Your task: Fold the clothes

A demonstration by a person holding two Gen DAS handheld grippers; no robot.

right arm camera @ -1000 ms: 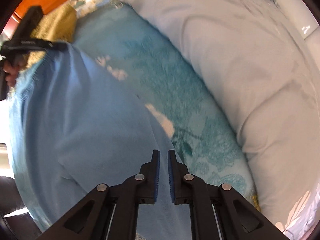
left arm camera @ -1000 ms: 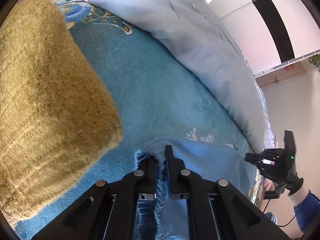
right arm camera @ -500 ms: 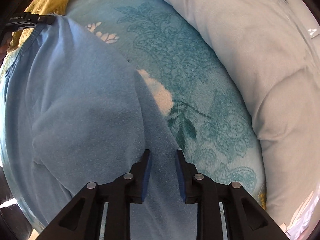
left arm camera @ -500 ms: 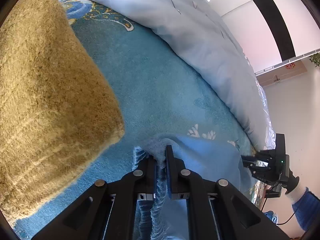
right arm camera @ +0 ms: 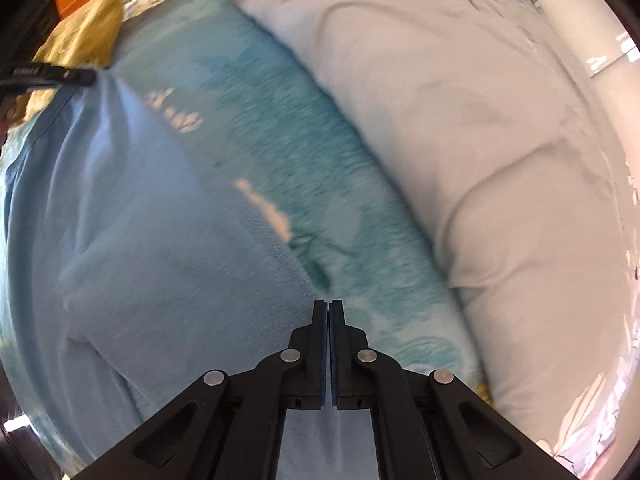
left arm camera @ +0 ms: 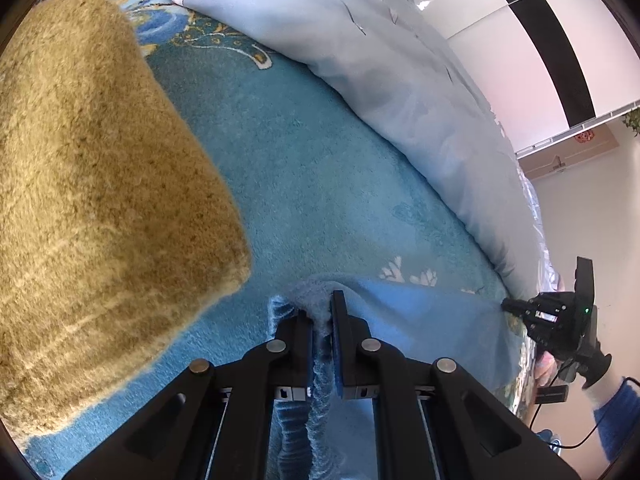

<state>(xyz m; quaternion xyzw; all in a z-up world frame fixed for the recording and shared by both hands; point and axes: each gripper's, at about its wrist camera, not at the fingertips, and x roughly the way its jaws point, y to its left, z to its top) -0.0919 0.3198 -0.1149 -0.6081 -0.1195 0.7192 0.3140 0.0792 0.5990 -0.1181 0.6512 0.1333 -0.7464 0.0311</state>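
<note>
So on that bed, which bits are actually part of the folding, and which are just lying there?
Part of the job:
- light blue garment
- left gripper, jaws shut on its frilly edge
- right gripper, jaws shut on the cloth

Just lying about:
- tan fuzzy blanket, folded
- pale floral duvet
- teal bedspread underneath

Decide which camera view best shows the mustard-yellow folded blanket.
The left wrist view: the mustard-yellow folded blanket fills its left side, sharp enough to show pile and corner. The right wrist view catches only a small blurred patch at top left.
</note>
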